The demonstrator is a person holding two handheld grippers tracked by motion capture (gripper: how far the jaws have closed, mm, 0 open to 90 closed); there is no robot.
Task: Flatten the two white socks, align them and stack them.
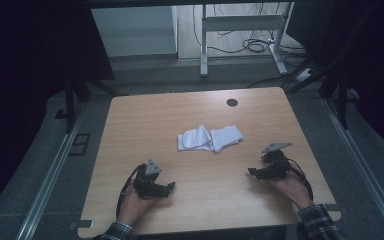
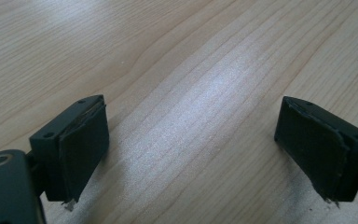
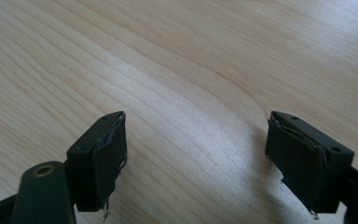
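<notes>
While both hands rest low at the near edge of the table, the left gripper stands spread over bare wood, nothing between its jaws. White socks lie mid-table, well apart from both. The right gripper is likewise spread, empty. Judgement: approach low, pinch one sock's free edge, not the overlap.

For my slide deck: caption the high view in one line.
Two hand-held grippers, left and right, rest open on a wooden table near white socks.
</notes>
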